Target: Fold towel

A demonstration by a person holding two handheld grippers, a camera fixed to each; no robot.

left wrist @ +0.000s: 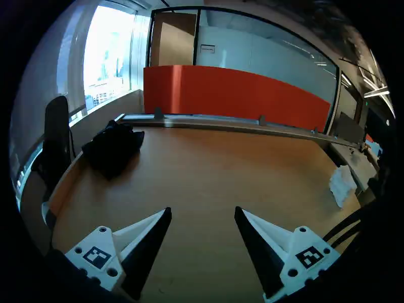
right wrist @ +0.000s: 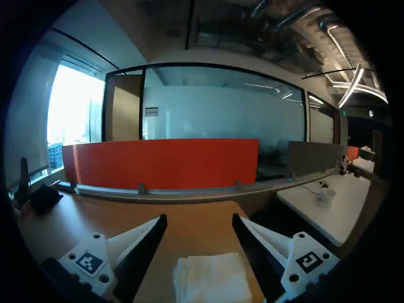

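Observation:
A white folded towel [right wrist: 214, 278] lies on the wooden table [right wrist: 197, 222] near its right edge, just below and between my right gripper's open fingers [right wrist: 199, 219]. In the left gripper view the same towel [left wrist: 342, 185] sits far to the right by the table edge. My left gripper [left wrist: 203, 212] hangs open over the bare middle of the wooden table [left wrist: 212, 171], with nothing between its fingers.
A black bundle of cloth [left wrist: 112, 146] rests at the table's far left, beside a dark chair [left wrist: 55, 136]. An orange partition [left wrist: 232, 96] and a metal rail [left wrist: 217, 122] run along the far edge. A white desk [right wrist: 333, 207] stands to the right.

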